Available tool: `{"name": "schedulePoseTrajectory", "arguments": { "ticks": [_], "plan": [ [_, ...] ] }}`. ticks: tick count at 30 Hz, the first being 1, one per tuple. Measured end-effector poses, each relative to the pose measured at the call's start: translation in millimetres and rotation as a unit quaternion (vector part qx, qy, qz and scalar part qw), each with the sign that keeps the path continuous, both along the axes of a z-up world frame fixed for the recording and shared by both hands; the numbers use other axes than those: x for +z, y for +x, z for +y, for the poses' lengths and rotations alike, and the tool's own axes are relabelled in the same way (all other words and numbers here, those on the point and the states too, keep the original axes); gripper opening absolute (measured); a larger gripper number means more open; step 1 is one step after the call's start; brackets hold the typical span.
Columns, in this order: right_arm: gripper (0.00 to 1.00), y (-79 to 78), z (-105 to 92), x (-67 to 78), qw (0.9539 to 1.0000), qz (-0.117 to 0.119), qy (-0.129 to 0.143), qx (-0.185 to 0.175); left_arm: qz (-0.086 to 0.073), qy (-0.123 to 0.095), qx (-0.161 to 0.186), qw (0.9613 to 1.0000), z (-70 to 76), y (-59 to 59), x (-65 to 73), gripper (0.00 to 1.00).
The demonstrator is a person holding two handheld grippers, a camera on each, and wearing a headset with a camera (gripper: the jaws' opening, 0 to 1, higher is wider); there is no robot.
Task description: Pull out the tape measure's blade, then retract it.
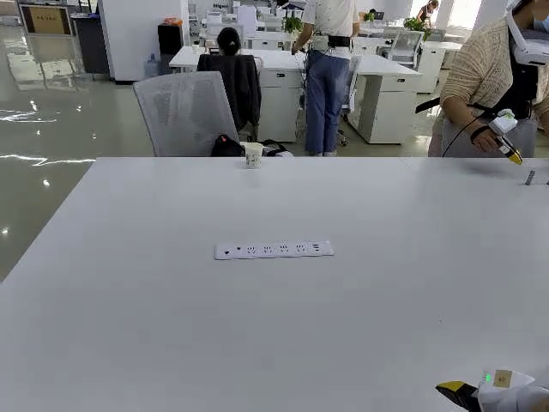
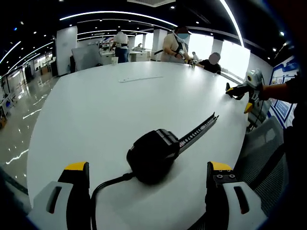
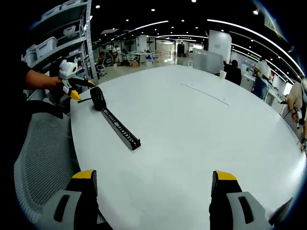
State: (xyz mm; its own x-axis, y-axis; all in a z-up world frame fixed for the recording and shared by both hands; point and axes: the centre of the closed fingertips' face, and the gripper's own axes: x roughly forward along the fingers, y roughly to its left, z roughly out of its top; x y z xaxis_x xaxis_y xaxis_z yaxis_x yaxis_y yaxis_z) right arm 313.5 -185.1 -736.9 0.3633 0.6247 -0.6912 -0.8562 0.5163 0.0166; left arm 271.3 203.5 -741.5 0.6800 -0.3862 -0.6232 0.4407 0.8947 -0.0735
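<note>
White worktop [image 1: 257, 343], power strip [image 1: 274, 250] mid-surface. Tape measure [image 2: 153, 155] lies flat near the worktop edge with its blade [image 2: 199, 128] pulled out. Left claw [image 2: 147, 166] is wide open just behind it, gripping nothing. Right claw [image 3: 155, 176] is wide open, empty, well apart.

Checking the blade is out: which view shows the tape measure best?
Left gripper view: the tape measure lies close and large, blade out. The right gripper view shows it smaller, farther off, blade at full length. The head view looks farther up the table.
</note>
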Motion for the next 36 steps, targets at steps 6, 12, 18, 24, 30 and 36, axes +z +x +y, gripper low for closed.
{"name": "schedulePoseTrajectory", "arguments": {
  "ticks": [6, 12, 18, 24, 30, 36],
  "plan": [
    [0.99, 2.1, 5.4, 2.5, 0.9995, 0.011, -0.021, 0.020, 0.001, -0.001, 0.013, 0.9999, -2.1, 1.8, 1.2, 0.99],
    [0.99, 8.3, 13.0, 5.5, 0.9977, 0.006, -0.044, 0.051, -0.005, -0.006, 0.030, 0.9995, -7.6, 3.4, 1.6, 0.99],
    [0.99, 13.2, 24.0, 0.3, 0.9927, 0.006, -0.074, 0.095, -0.010, -0.032, 0.076, 0.9965, -12.1, 10.1, 3.0, 0.99],
    [0.99, 14.7, 40.1, -4.7, 0.9833, -0.004, -0.103, 0.150, -0.022, -0.033, 0.076, 0.9963, -25.2, 14.8, 2.0, 0.99],
    [0.99, 16.5, 53.2, -8.7, 0.9751, -0.015, -0.115, 0.189, -0.033, -0.033, 0.089, 0.9950, -33.7, 24.3, 1.6, 0.99],
    [0.99, 16.9, 65.7, -13.4, 0.9702, -0.011, -0.119, 0.211, -0.034, -0.031, 0.117, 0.9921, -36.5, 29.1, -7.5, 0.99]
  ]
}}
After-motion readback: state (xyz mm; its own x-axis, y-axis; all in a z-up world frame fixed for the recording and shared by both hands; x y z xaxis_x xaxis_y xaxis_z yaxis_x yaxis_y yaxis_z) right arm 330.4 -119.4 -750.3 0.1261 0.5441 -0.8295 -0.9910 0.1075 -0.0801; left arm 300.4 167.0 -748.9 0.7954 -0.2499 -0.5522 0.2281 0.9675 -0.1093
